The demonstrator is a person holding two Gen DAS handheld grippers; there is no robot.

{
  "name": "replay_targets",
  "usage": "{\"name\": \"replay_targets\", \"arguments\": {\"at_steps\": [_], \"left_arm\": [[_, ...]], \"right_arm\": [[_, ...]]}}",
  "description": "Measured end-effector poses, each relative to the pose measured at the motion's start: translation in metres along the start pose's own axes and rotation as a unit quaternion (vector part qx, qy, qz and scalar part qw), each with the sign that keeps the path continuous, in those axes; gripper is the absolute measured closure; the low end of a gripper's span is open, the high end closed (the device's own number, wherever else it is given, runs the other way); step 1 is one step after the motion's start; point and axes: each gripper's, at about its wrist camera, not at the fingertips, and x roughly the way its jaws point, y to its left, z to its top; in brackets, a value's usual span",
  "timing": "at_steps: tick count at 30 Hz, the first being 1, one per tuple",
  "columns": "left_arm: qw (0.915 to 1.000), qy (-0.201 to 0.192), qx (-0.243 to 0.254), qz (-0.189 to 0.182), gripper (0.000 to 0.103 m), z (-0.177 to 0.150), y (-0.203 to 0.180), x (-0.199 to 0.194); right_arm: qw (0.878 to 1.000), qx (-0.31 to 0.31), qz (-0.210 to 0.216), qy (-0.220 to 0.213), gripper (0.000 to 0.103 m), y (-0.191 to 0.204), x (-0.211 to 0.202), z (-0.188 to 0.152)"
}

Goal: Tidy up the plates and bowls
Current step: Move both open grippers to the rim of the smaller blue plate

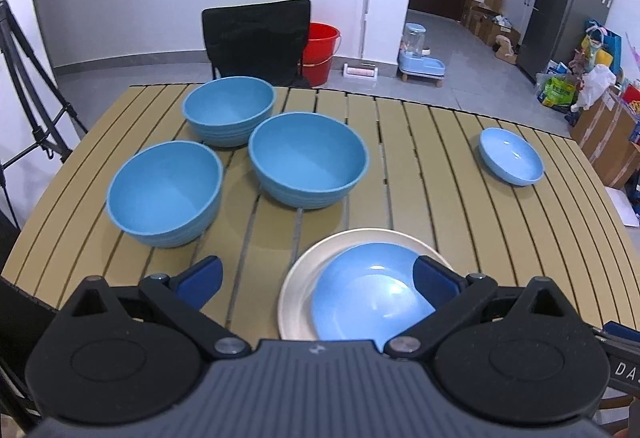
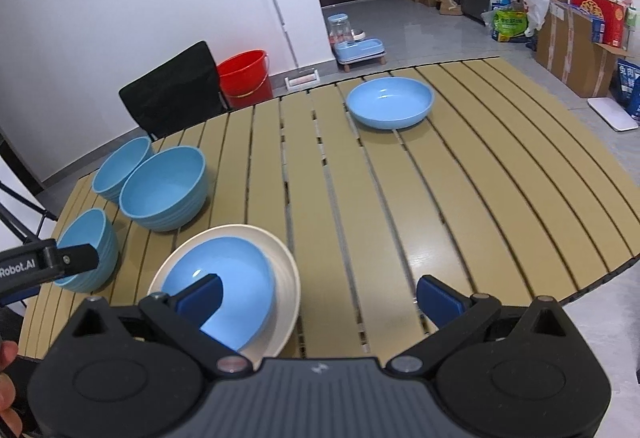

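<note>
Three deep blue bowls (image 1: 308, 158) (image 1: 230, 108) (image 1: 164, 190) stand in a cluster on the left of the slatted table (image 1: 460, 198). A shallow blue plate (image 1: 372, 294) lies on a cream plate (image 1: 304, 278) near the front edge. Another shallow blue plate (image 1: 512, 156) (image 2: 390, 100) sits alone at the far right. My left gripper (image 1: 318, 278) hangs open above the table, its right finger over the stacked blue plate. My right gripper (image 2: 320, 298) is open too, with nothing between its fingers; its left finger is over the stacked plates (image 2: 228, 278).
A black chair (image 1: 256, 38) stands behind the table, with a red bucket (image 1: 320, 50) on the floor beside it. A tripod (image 1: 24, 78) is at the left. Boxes and bags (image 2: 572, 38) crowd the floor at the right. The left gripper's body (image 2: 44, 262) shows at the right view's left edge.
</note>
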Motion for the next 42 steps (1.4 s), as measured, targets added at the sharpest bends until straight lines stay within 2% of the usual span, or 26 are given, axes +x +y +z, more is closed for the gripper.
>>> {"name": "replay_targets", "arguments": {"at_steps": [10,19,26,32,38,42], "left_arm": [[0.9996,-0.011,0.023,-0.011,0.0,0.01,-0.041,-0.001],[0.9991,-0.007,0.037,-0.018,0.0,0.019,-0.07,0.019],[0.9989,0.006,0.042,-0.019,0.0,0.026,-0.084,0.046],[0.997,0.005,0.076,-0.01,0.0,0.041,-0.103,0.07],[0.9971,0.028,0.062,-0.035,0.0,0.065,-0.116,0.102],[0.9964,0.03,0.065,-0.046,0.0,0.082,-0.13,0.122]], "right_arm": [[1.0,0.013,-0.022,-0.009,0.0,-0.035,0.0,0.013],[0.999,0.023,-0.039,-0.011,0.0,-0.066,0.017,0.028],[0.999,0.021,-0.036,-0.009,0.0,-0.081,0.035,0.045],[0.999,0.019,-0.039,-0.01,0.0,-0.097,0.051,0.062],[0.999,0.02,-0.043,-0.007,0.0,-0.117,0.073,0.082],[0.999,0.019,-0.047,-0.005,0.0,-0.127,0.09,0.097]]}}
